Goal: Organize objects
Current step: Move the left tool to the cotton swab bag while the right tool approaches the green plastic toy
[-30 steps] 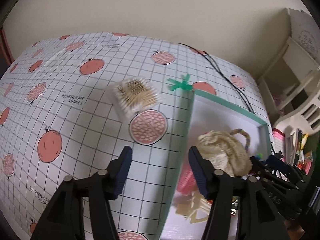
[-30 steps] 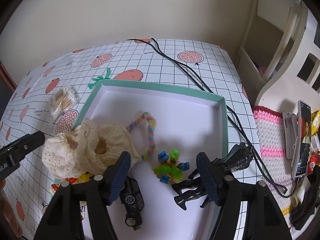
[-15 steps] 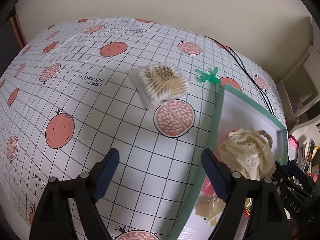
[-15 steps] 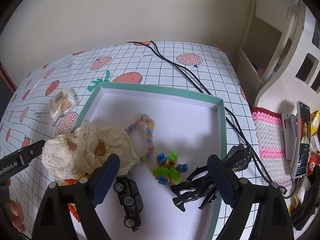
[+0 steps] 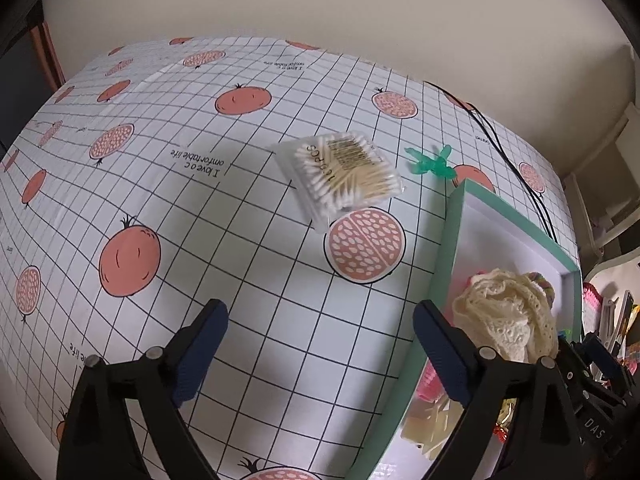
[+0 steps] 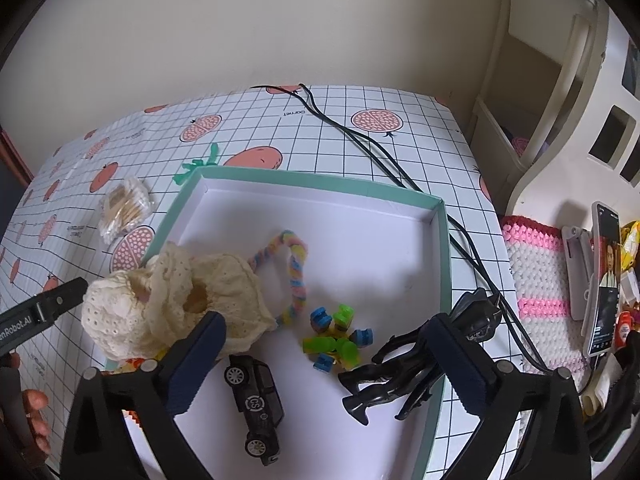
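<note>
A teal-rimmed white box [image 6: 320, 182] holds a cream lace cloth [image 6: 172, 300], a pastel braided loop [image 6: 296, 268], coloured blocks [image 6: 336, 336], a black toy car [image 6: 256, 396] and a black figure [image 6: 400, 364]. My right gripper [image 6: 326, 330] hovers over them, its jaws opening, gripping nothing. A clear pack of cotton swabs [image 5: 340, 176] and a green clip [image 5: 432, 162] lie on the tablecloth left of the box [image 5: 444, 264]. My left gripper [image 5: 320, 320] hangs above bare cloth, short of the pack; its jaws are opening and empty.
Black cables [image 6: 360, 140] run across the pomegranate-print tablecloth [image 5: 160, 200] behind and right of the box. A crocheted mat [image 6: 536, 272], a phone [image 6: 604, 276] and a white shelf [image 6: 560, 80] stand at the right. A hand [image 6: 32, 408] shows at the lower left.
Both grippers' jaws have spread wider. The left gripper has swung left off the box edge, so the swab pack sits nearer the middle of its view. The right gripper stayed put.
</note>
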A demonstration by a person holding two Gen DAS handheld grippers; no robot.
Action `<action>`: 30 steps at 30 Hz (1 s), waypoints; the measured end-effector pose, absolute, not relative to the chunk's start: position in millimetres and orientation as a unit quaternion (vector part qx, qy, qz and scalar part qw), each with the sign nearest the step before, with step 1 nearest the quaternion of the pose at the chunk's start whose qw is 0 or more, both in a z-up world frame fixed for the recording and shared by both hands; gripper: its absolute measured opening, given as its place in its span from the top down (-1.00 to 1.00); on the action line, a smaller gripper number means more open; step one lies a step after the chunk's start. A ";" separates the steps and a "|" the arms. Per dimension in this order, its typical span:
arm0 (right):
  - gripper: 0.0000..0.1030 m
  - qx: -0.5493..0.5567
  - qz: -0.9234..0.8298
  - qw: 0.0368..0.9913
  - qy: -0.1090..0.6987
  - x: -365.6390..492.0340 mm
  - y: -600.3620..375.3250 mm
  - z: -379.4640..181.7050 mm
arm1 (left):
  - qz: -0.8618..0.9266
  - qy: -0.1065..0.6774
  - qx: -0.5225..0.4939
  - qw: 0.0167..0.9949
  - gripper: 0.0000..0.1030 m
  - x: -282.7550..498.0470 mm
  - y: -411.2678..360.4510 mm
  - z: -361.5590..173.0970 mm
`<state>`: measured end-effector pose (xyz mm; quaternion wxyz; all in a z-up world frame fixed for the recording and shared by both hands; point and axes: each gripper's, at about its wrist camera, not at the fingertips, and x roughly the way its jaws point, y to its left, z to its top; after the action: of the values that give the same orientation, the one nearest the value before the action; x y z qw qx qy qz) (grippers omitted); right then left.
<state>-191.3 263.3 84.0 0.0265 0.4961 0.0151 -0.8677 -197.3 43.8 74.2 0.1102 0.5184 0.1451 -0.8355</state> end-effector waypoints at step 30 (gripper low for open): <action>-1.00 0.443 -0.894 0.065 0.001 -213.3 226.3 120.8 | -0.858 0.157 0.484 0.063 -0.83 -229.7 -22.9 88.2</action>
<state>-213.3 226.3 120.8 0.0645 0.4429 0.0006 -0.8942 -229.7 -22.9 88.2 0.0631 0.4843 0.1571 -0.8583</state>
